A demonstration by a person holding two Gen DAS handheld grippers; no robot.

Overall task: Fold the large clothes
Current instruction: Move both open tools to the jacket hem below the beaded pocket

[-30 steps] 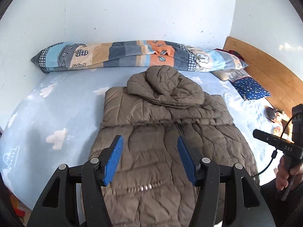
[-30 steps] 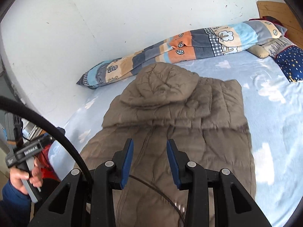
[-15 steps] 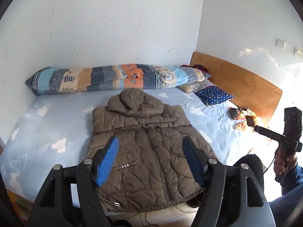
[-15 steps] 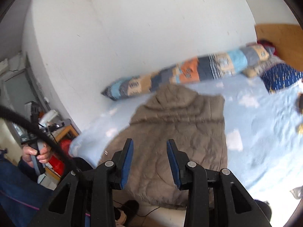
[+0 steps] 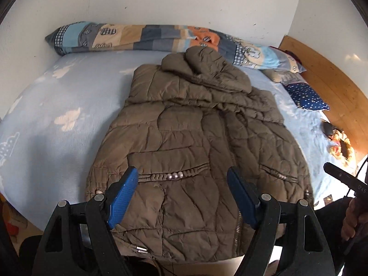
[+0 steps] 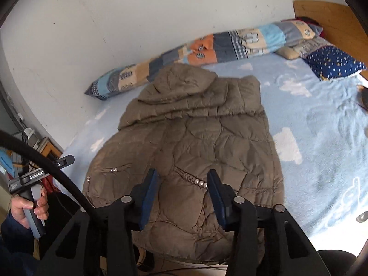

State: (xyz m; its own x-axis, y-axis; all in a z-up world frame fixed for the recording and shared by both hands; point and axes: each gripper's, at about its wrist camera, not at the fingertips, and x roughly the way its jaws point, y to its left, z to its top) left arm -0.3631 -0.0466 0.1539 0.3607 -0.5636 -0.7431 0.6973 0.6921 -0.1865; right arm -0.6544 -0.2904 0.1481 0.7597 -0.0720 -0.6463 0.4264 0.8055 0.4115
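Note:
A brown quilted hooded jacket (image 5: 195, 142) lies flat, front up, on the light blue bed sheet (image 5: 57, 105), hood toward the far wall, hem hanging over the near bed edge. It also shows in the right wrist view (image 6: 195, 142). My left gripper (image 5: 182, 179) is open and empty, held above the jacket's lower part near the pocket studs. My right gripper (image 6: 182, 179) is open and empty, above the jacket's hem area. Neither touches the cloth.
A long patchwork bolster (image 5: 161, 38) lies along the far wall. A navy dotted pillow (image 5: 308, 96) and a wooden headboard (image 5: 333, 87) are at right. Small items (image 5: 338, 142) lie on the sheet at right. A wooden stand (image 6: 46, 147) stands left of the bed.
Both grippers pulled back and up from the jacket half a second ago, then came in close again over its lower part. Both stayed open. The jacket has not moved.

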